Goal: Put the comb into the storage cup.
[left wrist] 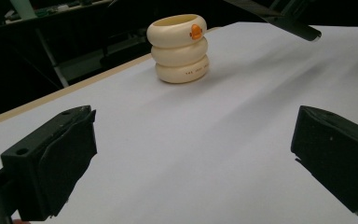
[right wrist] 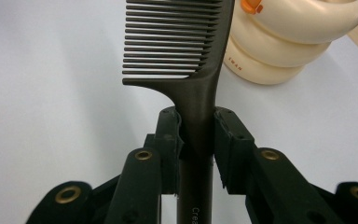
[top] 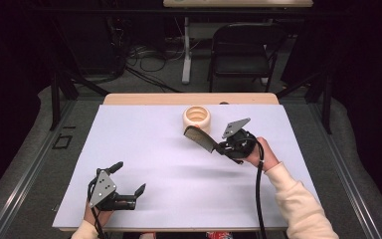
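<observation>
Dark surroundings are framing a pale worktop (top: 144, 164) whose far edge shows a strip of bare wood, with a folding chair (top: 243, 47) and loose cables (top: 149, 59) on the floor beyond it.

Near the far edge, a little right of the middle, a cream ribbed holder (top: 197, 118) is standing upright, looking like three stacked rings with an open mouth and a small orange mark on its top ring.

The right gripper (right wrist: 196, 135) is clenching a dark comb (right wrist: 186, 51) by its handle, both pads pressing on the handle just below the teeth. In the high view the comb is hanging above the worktop just beside the holder, on its near right side, its toothed end reaching toward the holder's rim; whether the two are touching I cannot tell.

The left gripper (top: 128, 178) is resting close to the near left corner, its jaws standing wide apart with nothing between them, pointing across the sheet toward the holder.
</observation>
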A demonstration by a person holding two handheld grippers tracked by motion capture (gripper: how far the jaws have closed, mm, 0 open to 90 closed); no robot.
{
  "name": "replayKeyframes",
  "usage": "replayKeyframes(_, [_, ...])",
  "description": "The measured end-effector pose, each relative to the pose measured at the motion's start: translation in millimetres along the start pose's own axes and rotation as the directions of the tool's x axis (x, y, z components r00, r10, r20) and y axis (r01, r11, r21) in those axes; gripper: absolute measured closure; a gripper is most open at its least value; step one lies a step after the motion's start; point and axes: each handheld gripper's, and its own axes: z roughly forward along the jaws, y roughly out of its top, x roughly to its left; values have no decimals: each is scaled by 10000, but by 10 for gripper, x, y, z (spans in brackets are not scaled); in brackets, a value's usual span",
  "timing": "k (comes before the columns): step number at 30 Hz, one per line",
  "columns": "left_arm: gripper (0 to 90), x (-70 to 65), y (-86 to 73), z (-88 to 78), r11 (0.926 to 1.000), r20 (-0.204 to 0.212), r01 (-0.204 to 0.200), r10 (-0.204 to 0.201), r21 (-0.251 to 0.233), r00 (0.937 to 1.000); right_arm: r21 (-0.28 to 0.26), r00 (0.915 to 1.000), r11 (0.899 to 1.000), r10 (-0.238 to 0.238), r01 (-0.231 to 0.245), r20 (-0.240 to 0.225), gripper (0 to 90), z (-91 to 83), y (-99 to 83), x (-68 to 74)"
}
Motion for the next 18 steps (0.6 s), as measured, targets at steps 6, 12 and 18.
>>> replayKeyframes(6, [1,-1,-1,2,10000,16,13,-13,9,10000,-218,9999,9997,117,-115,105,724,-8,-9,-12])
replayKeyframes(12, [1,3,-2,0,10000,1,21,-21,9,10000,-410,9991,9986,331,-319,282,724,-25,-17,-24])
replayKeyframes(18, [0,-3,0,2,10000,12,20,-20,7,10000,-664,9976,9968,485,-451,496,724,-39,-13,-29])
